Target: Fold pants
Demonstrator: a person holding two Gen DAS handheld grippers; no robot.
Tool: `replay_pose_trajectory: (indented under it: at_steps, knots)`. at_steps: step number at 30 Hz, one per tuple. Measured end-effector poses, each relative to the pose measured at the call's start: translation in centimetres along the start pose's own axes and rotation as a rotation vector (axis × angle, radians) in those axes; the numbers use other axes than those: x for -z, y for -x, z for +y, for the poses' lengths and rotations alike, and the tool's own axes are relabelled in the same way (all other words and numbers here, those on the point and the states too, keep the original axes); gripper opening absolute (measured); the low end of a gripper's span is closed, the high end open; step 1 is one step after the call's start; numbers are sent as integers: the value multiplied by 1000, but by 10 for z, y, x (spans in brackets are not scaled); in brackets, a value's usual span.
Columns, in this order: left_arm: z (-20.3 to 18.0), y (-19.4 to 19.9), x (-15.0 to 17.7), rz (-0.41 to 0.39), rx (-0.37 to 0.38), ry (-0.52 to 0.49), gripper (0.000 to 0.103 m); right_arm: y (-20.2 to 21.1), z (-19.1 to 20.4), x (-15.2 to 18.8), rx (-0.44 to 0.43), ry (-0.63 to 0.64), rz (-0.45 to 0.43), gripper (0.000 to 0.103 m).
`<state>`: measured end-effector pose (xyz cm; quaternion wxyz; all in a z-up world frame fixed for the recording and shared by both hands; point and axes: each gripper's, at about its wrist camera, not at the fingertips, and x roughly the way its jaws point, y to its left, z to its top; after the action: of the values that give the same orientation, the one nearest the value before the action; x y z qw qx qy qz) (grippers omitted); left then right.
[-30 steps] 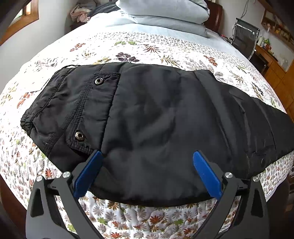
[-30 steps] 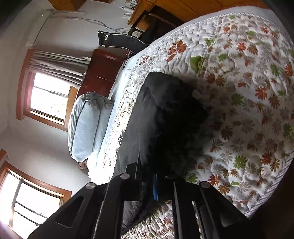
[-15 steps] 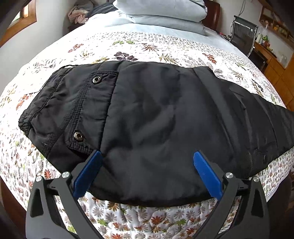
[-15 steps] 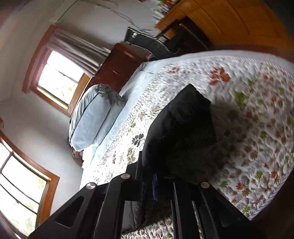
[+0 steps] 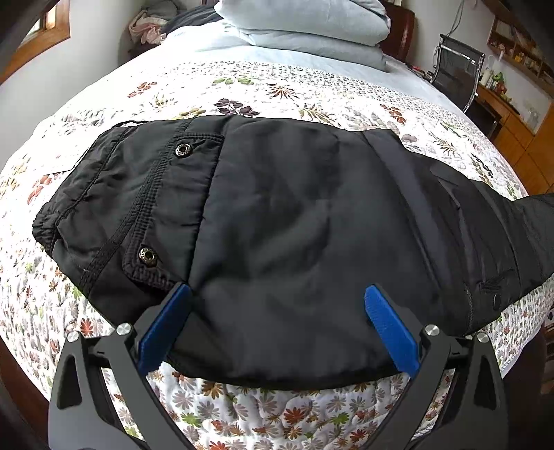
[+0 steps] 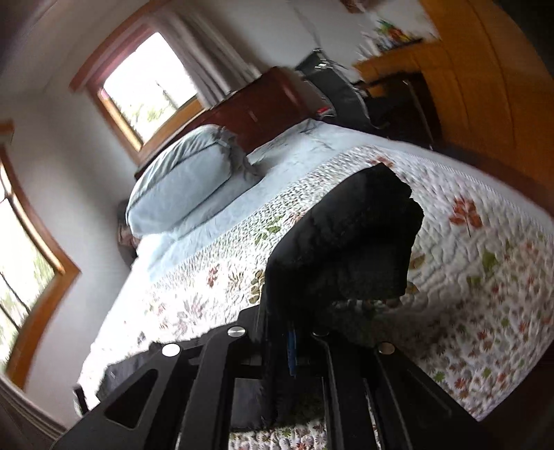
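The left wrist camera sits close above the near edge of the bed (image 5: 311, 90). It looks down and across the black pants (image 5: 294, 225) to the pillows (image 5: 311, 24) and chair (image 5: 457, 65) at the far end. The right wrist camera is tipped sideways and blurry. It looks along the bed (image 6: 484, 277) toward the pillows (image 6: 187, 180) and window (image 6: 149, 83). Both views share the bed, pants (image 6: 346, 242) and pillows.

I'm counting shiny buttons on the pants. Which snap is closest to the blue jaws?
The lower snap, just above the left gripper's left blue pad on the black pants. The other snap sits higher, by the far edge.
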<state>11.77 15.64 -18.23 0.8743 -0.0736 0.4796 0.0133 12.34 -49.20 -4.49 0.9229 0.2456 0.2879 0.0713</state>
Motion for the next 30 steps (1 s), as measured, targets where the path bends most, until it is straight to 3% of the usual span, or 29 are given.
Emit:
replay_pose_trajectory:
  at_steps: [8, 22, 30]
  knots:
    - [3, 0, 0, -6, 12, 6, 100, -5, 65, 8, -19, 228, 48, 8]
    - [3, 0, 1, -7, 17, 6, 100, -33, 142, 33, -102, 435, 136, 8]
    - [2, 0, 1, -8, 12, -1, 100, -46, 164, 51, -168, 471, 184, 8]
